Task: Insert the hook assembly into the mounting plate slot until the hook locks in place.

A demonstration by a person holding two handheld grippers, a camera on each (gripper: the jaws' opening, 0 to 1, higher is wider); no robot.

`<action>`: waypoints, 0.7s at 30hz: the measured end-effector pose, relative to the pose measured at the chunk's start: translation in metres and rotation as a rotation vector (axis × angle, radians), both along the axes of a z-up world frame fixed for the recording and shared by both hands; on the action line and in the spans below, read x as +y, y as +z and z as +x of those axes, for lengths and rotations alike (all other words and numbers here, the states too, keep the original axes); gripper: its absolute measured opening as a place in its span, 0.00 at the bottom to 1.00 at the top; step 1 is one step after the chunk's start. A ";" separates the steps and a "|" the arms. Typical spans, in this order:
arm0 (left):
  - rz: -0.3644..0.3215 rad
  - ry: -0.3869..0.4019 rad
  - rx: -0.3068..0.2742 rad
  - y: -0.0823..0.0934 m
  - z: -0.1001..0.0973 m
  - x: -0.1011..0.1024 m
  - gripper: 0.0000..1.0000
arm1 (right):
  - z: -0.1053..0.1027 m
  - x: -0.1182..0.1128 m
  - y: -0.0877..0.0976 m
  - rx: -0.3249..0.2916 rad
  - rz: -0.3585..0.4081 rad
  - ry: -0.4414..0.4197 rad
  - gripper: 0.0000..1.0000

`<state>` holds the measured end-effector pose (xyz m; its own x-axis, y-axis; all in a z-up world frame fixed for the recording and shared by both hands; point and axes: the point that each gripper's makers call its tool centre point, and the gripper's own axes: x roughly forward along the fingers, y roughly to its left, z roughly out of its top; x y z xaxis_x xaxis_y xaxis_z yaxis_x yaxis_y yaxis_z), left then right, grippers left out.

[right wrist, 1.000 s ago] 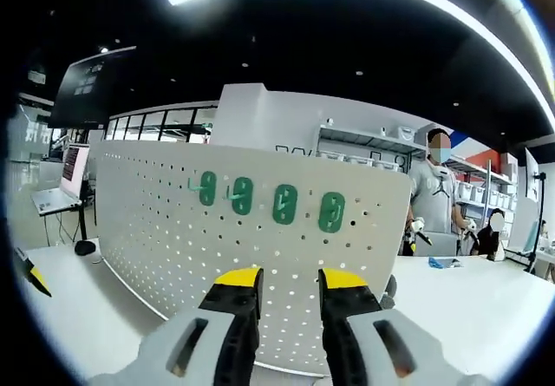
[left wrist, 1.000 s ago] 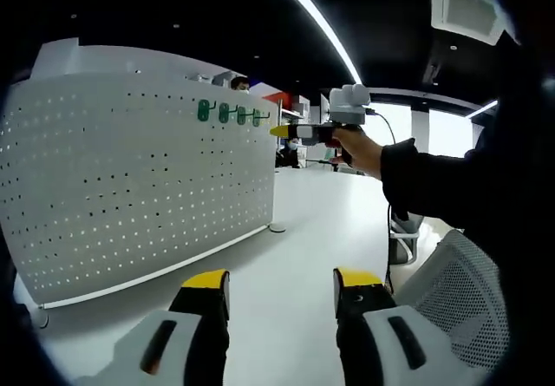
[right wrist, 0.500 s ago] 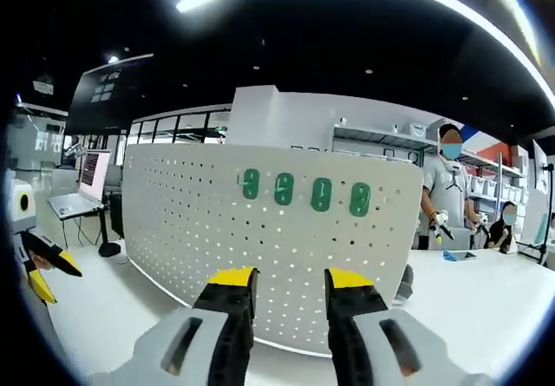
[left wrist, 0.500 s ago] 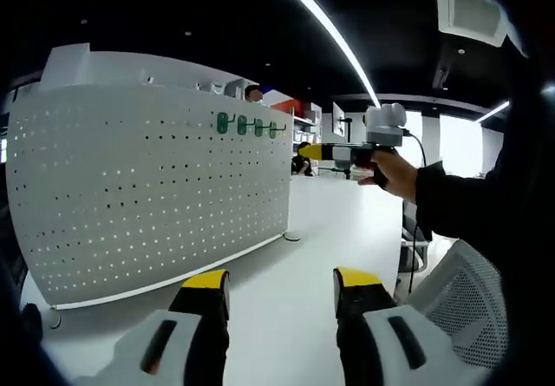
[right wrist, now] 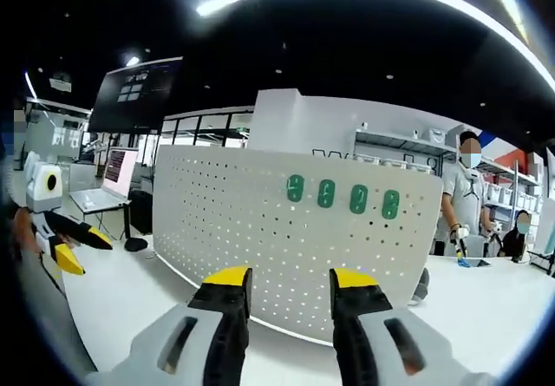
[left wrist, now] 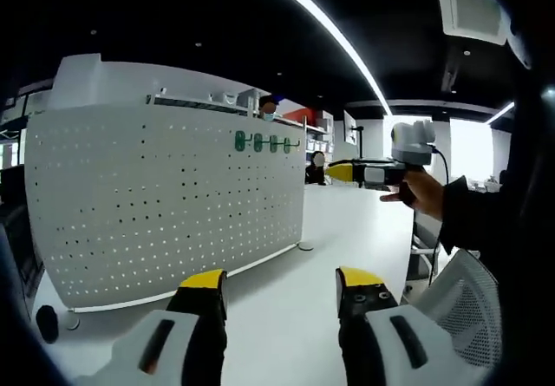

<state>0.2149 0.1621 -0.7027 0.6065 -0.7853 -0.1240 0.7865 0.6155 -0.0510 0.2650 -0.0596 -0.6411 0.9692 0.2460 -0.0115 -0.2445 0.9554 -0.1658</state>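
My left gripper (left wrist: 282, 291) hangs over the white table (left wrist: 286, 317) with its yellow-tipped jaws spread wide and nothing between them. My right gripper (right wrist: 290, 289) is the same, jaws well apart and empty. Ahead of both stands the white perforated mounting plate (right wrist: 260, 230), upright on the table, and near its upper edge four green hooks (right wrist: 342, 197) sit in a row; in the left gripper view they are small green marks (left wrist: 264, 142) high on the board. Nothing lies between my jaws and the plate. My right gripper also shows in the left gripper view (left wrist: 364, 173), held in my hand (left wrist: 421, 193) well off to the side of the plate, above a mesh chair back (left wrist: 464, 308). Behind the plate a person in a grey shirt (right wrist: 464, 204) stands by shelving, partly cut off by the board's edge. A laptop (right wrist: 108, 182) sits on a far desk; its screen is too small to read, and the hooks' shape is probably oval, though I cannot be sure.
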 end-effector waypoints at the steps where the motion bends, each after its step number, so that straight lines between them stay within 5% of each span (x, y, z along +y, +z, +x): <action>1: -0.002 0.008 -0.003 0.002 -0.001 0.002 0.53 | -0.004 0.003 -0.002 0.002 0.000 0.005 0.34; 13: -0.016 0.074 -0.018 0.008 -0.008 0.013 0.59 | -0.041 0.023 -0.026 0.050 0.036 0.039 0.36; 21: -0.035 0.107 -0.012 0.007 -0.013 0.023 0.60 | -0.060 0.032 -0.031 0.027 0.039 0.018 0.40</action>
